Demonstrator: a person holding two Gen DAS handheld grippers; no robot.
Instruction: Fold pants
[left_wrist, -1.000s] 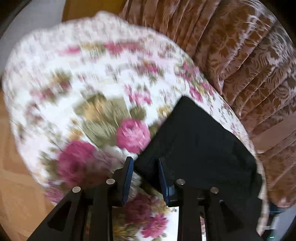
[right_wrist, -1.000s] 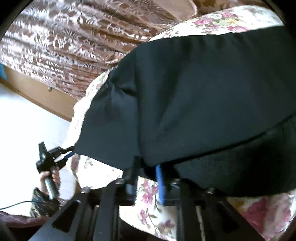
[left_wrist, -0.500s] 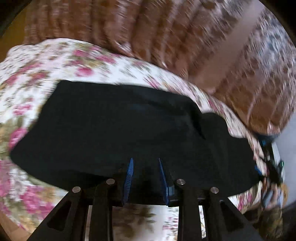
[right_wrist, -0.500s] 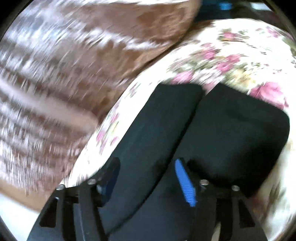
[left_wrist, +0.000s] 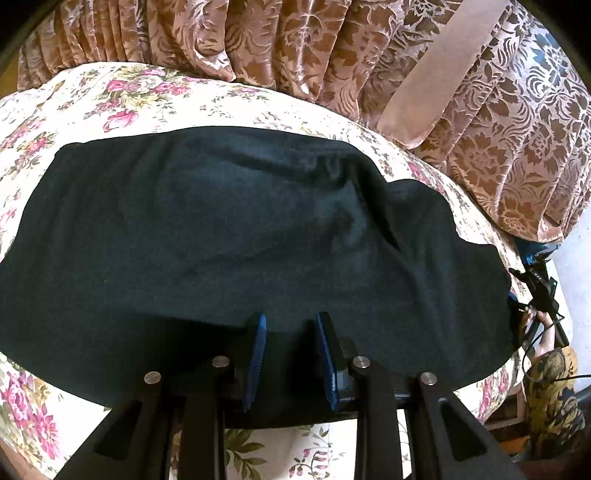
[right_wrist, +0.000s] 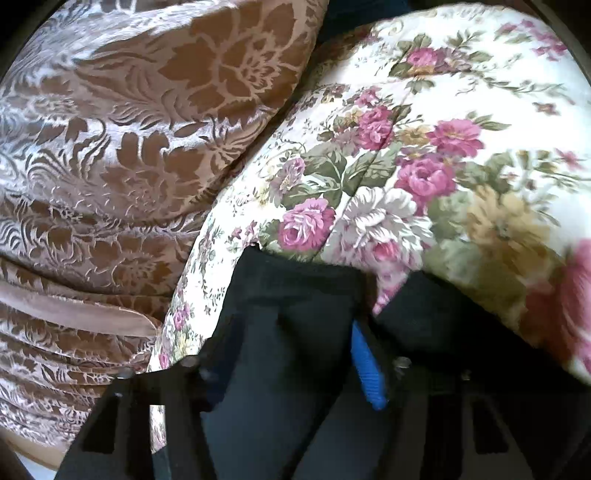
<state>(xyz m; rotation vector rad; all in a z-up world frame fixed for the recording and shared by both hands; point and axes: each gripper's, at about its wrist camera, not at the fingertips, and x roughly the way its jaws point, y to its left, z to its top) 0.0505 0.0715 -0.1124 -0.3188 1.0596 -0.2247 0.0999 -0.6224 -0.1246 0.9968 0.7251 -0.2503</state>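
The black pants (left_wrist: 229, 236) lie folded across a floral tablecloth (left_wrist: 122, 96). My left gripper (left_wrist: 290, 325) is open, its blue-padded fingers over the near edge of the pants, holding nothing. In the right wrist view my right gripper (right_wrist: 291, 332) is wide open low over one end of the pants (right_wrist: 295, 295); black cloth lies between and under its fingers. The right gripper also shows in the left wrist view (left_wrist: 535, 291) at the far right end of the pants.
A brown patterned curtain (left_wrist: 332, 48) hangs close behind the table and also fills the left of the right wrist view (right_wrist: 110, 147). The tablecloth's rounded edge (right_wrist: 192, 280) drops off next to the curtain.
The left gripper swung from the table's bare floral side to face the pants. The right gripper let go of the pants edge, opened wide and moved to the pants' end.
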